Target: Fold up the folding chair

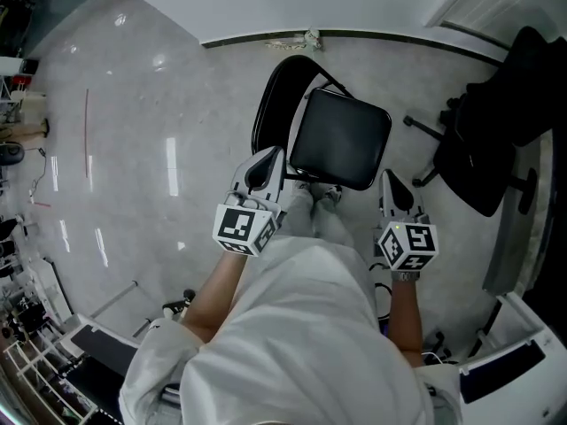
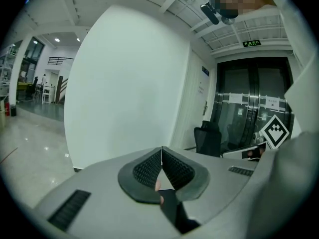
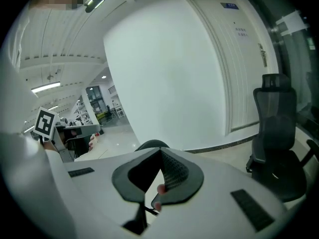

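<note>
Left gripper [image 1: 268, 159] and right gripper [image 1: 391, 181], held out by a person in a white top [image 1: 292, 326], are both closed, their ribbed pads pressed flat against each other with nothing caught between them. They point toward a black folding chair [image 1: 341, 138], which stands unfolded on the glossy pale floor [image 1: 133, 131] at the person's 12 o'clock. The chair's padded square seat lies open and roughly level between the two gripper tips. Its curved tubular back frame [image 1: 270, 96] rises at the seat's 10 o'clock. The left gripper's tip sits just beside the seat's 8 o'clock corner and the right gripper's tip just beside its 4 o'clock corner. Whether either tip touches the chair cannot be told from the head view. The marker cube on each gripper faces up toward the head camera, and the person's bare forearms run back from them at 6 o'clock. A black office chair [image 1: 483, 140] stands at the folding chair's 3 o'clock, apart from it, beside a pale desk edge [image 1: 509, 237]. A white wall [image 1: 292, 3] with a dark baseboard closes the scene at 12 o'clock. Racks and cabled equipment [image 1: 35, 361] crowd the floor at 8 o'clock. Dark glass doors [image 2: 249, 108] under a green exit sign show in the left gripper view.
</note>
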Available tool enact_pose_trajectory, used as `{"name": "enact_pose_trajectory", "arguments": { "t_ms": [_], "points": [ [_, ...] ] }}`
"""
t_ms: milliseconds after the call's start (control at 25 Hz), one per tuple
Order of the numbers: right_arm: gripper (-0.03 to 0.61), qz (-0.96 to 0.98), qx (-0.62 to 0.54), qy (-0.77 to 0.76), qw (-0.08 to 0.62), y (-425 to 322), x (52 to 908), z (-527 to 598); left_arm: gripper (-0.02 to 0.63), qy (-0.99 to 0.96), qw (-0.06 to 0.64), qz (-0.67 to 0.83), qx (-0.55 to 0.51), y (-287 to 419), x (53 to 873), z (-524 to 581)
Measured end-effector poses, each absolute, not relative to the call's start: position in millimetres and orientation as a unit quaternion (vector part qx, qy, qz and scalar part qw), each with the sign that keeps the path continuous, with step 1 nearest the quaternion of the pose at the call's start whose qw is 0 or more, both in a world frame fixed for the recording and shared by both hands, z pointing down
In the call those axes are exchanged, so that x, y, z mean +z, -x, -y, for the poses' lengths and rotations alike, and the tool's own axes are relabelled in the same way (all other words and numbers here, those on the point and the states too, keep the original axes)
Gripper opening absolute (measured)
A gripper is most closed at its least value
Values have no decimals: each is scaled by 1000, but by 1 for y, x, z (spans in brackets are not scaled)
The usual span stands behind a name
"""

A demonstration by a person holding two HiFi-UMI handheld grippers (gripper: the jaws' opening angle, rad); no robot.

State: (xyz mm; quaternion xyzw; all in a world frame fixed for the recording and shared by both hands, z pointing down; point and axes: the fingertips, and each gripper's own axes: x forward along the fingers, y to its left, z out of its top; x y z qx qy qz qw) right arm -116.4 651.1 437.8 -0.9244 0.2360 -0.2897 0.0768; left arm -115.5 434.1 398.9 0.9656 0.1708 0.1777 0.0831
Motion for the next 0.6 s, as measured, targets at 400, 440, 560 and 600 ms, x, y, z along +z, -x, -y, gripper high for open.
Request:
{"name": "enact_pose_trajectory", "arguments": {
  "t_ms": [400,440,560,600],
  "points": [
    [-2,-216,-310,922,86,121,448,-630,12,-959,85,-193,189,94,409,-419],
    [-2,-214,-312,922,88,121,451,-628,11,-958,84,-195,194,93,414,-418],
    [-2,-208,-321,920,90,120,462,-625,12,-953,77,-198,218,89,432,-413],
    [-2,-206,-325,919,90,119,467,-625,12,-951,73,-198,226,87,438,-411]
  ]
}}
